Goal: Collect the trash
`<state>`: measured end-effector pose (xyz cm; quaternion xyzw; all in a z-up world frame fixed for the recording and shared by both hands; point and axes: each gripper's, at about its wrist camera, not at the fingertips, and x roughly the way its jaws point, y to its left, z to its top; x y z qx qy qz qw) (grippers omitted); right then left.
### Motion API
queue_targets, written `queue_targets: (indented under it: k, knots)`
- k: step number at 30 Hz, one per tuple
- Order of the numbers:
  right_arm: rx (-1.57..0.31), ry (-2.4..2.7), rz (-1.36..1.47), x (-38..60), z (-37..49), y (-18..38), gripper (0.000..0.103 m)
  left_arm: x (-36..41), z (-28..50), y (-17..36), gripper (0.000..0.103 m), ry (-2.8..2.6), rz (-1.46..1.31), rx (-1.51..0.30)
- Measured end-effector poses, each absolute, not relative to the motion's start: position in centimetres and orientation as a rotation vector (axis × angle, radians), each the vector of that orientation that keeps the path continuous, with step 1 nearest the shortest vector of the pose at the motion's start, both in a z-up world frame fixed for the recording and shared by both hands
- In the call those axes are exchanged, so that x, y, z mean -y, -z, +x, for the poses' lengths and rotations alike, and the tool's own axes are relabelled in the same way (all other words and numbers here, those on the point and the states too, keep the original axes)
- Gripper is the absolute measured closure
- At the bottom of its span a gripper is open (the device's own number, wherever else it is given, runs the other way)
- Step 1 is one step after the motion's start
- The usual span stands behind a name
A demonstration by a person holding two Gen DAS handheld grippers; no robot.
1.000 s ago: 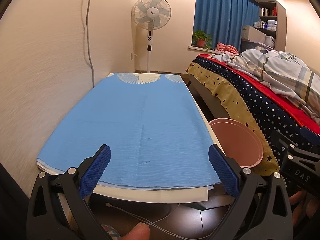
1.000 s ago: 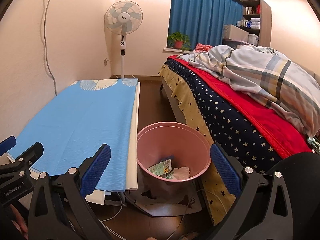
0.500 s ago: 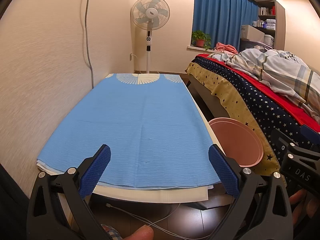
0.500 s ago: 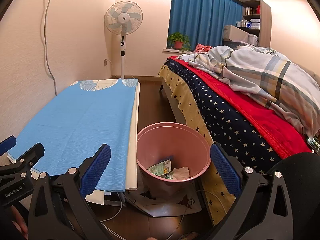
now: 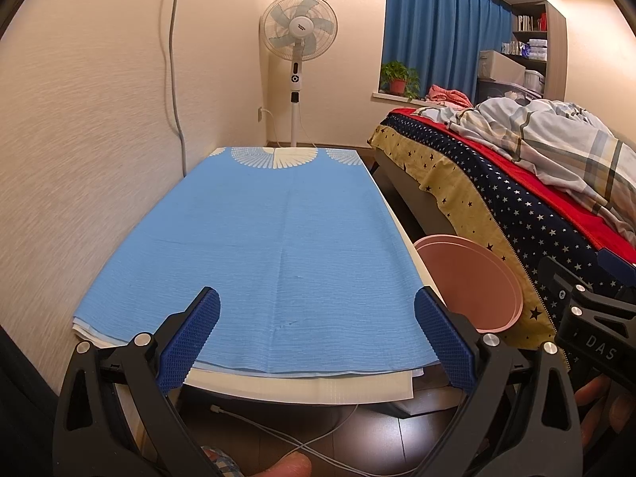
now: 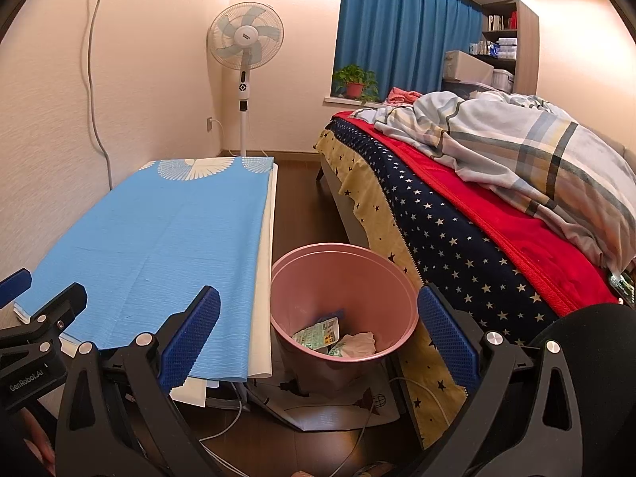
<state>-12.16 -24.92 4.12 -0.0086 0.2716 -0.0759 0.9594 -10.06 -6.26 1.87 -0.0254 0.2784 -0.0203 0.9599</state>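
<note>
A pink trash bin stands on the floor between the low table and the bed; its rim also shows in the left wrist view. Inside it lie a green printed wrapper and crumpled white paper. My right gripper is open and empty, held above the bin's near side. My left gripper is open and empty over the near edge of the table's blue cloth. No trash shows on the cloth.
A bed with a star-patterned cover and plaid duvet fills the right. A standing fan is at the far wall. White cables and paper lie on the dark floor under the table.
Both views have shifted very slightly; both grippers stay open and empty, and nothing in the bin or on the table has moved.
</note>
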Motion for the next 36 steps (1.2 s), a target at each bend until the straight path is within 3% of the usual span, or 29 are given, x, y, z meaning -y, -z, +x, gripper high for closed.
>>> queue_targets:
  k: [36]
  knots:
    - [-0.549,0.152,-0.020,25.16,-12.11,-4.36,0.005,6.03,-9.85,-1.62,0.008,0.033,-0.057,-0.568]
